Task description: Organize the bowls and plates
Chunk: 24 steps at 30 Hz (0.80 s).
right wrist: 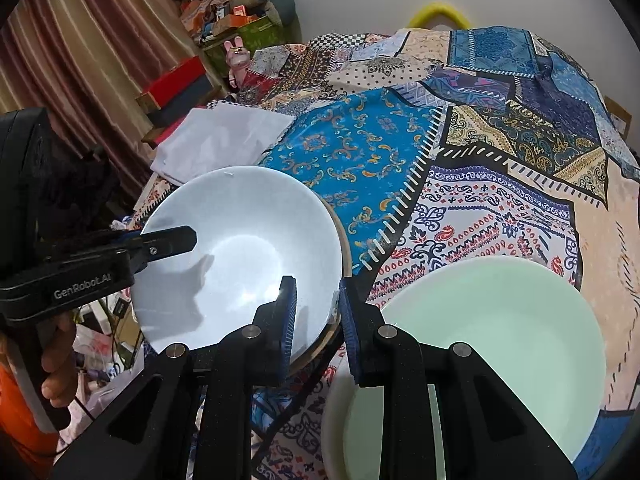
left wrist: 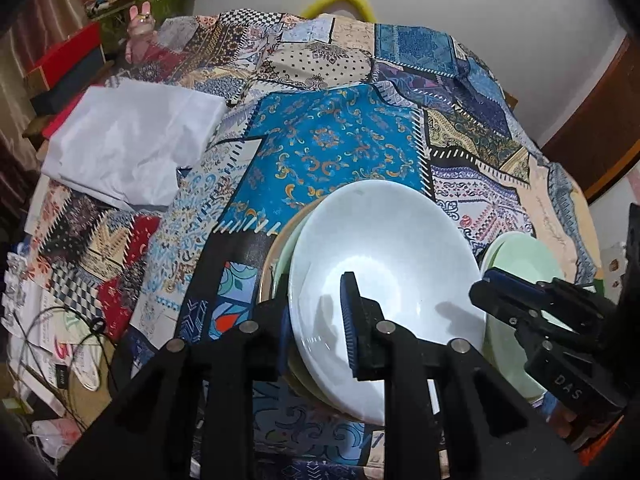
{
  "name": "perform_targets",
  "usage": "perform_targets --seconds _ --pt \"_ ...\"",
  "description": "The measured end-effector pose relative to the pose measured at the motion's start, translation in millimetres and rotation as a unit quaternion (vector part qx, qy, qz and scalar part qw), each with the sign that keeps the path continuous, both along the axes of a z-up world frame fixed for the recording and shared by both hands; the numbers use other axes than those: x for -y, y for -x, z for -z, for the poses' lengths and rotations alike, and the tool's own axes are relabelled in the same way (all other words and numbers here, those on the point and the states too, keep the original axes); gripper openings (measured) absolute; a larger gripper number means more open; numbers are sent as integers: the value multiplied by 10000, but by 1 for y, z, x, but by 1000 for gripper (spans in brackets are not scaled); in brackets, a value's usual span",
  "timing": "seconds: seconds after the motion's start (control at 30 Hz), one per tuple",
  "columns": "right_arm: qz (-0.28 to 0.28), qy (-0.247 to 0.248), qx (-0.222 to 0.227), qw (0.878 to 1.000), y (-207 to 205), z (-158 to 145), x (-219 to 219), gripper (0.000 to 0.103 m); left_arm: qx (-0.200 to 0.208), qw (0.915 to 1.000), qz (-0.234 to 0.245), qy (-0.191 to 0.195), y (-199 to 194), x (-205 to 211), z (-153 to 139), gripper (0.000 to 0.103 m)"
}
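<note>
right wrist view: both claws, left gripper (right wrist: 192, 238) and right gripper (right wrist: 318, 312), clench the white bowl (right wrist: 240, 240) on its stack; the green bowl (right wrist: 500, 340) remains unstacked.

Two white bowls are in sight: one white bowl (left wrist: 384, 256) tops a stack, and a second, paler one (right wrist: 332, 420) sits right of that stack with one mint-green bowl (right wrist: 492, 344) nested in it. Under the top white bowl, two more rims show, one green (left wrist: 282, 264) and one tan (left wrist: 267, 268). One folded white cloth (left wrist: 128, 140) lies left of and beyond the stack. One pink rabbit figure (left wrist: 141, 26) stands farther back. Two grippers, with two fingers each.
</note>
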State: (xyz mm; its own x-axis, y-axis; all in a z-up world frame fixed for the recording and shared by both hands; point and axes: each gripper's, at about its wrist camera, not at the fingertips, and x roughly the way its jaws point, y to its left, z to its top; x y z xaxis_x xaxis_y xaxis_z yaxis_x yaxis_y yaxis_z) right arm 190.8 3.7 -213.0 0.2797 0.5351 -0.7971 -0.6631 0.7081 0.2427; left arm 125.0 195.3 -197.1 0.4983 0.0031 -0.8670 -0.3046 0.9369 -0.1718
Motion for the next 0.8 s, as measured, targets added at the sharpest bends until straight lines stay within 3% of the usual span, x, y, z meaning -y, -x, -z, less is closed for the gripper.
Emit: perform_targets --seconds 0.17,0.23,0.33,0.43,0.67,0.8 --pt "12 -11 65 10000 0 -4 4 22 41 10000 27 -9 5 -2 -6 24" --pt "41 -57 72 9999 -1 -6 7 23 126 9999 -35 -9 7 -5 -11 35" --pt "67 -61 101 9999 -2 -7 9 26 332 9989 -98 -317 12 -6 -22 46" --pt "104 -48 144 9998 -2 -7 10 36 343 9988 -91 -338 16 -9 -20 47" --pt "57 32 18 10000 -6 4 6 37 -50 10000 -35 -40 26 -16 14 48" --pt "-2 49 -93 9999 -7 12 0 37 -25 9998 -32 177 29 -19 22 48"
